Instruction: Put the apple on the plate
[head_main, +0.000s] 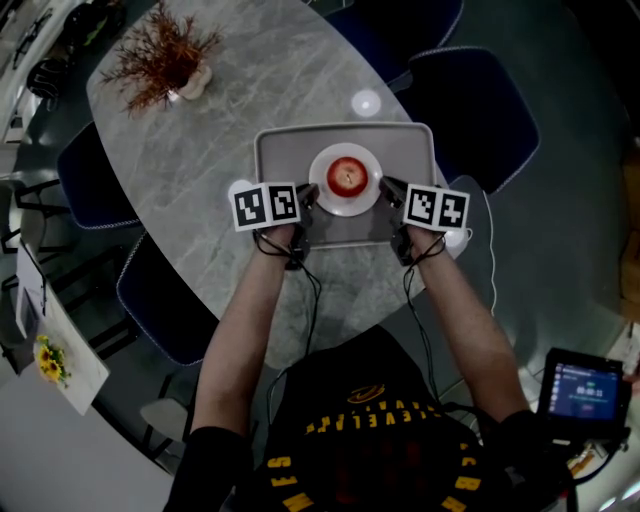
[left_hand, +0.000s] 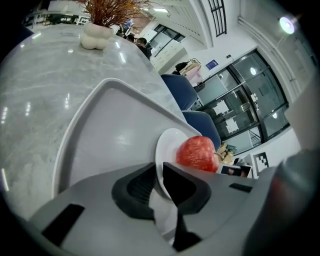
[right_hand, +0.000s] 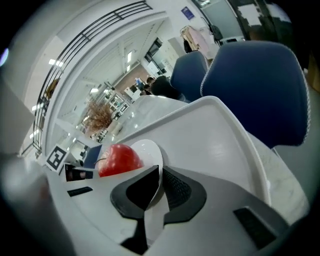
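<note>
Apple: red apple (head_main: 347, 177) lies in the middle of the round white plate (head_main: 320, 192), stem side facing up in the head view.
Plant: dried reddish-brown plant (head_main: 158, 48) in a white vase (head_main: 192, 82), far left on the grey marble table (head_main: 200, 160), well apart from the tray.
Left gripper: left gripper (head_main: 310, 202) is closed on the plate's left rim; the left gripper view shows the thin white edge pinched between the two black pads (left_hand: 182, 187).
Plate: sits near the middle of the grey rectangular tray (head_main: 272, 150), held at both sides.
Right gripper: right gripper (head_main: 388, 192) clamps the plate's right rim; in the right gripper view the rim runs between its pads (right_hand: 175, 189), with the apple just beyond.
Chair: dark blue chair (head_main: 470, 105) stands past the table's right edge.
</note>
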